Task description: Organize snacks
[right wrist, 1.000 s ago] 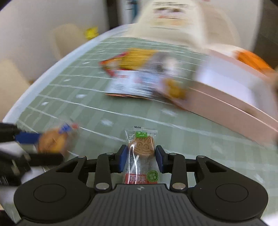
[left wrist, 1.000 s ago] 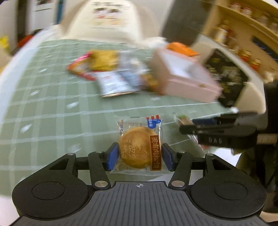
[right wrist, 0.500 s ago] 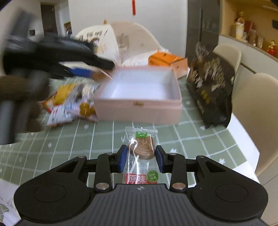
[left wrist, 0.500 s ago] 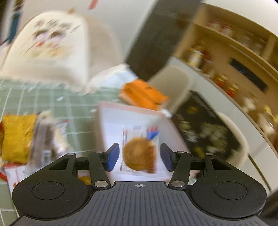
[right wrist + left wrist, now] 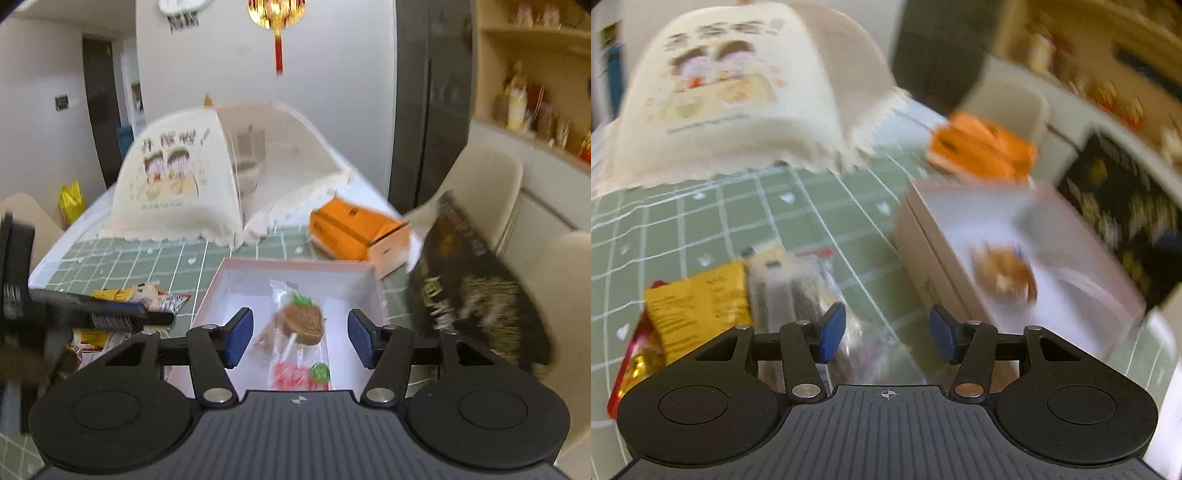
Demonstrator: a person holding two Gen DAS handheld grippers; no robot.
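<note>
The right tool hangs over the pink box, its jaws just opened and empty, with the lollipop lying loose inside beside the round cake. The left tool, jaws apart and lately narrowing with nothing between the pads, points at the snack pile on the desk. The drop-off looks done; next, one packet must be singled out and pinched.

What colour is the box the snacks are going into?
Pale pink outside, white inside; the box shows best in the right wrist view.
</note>
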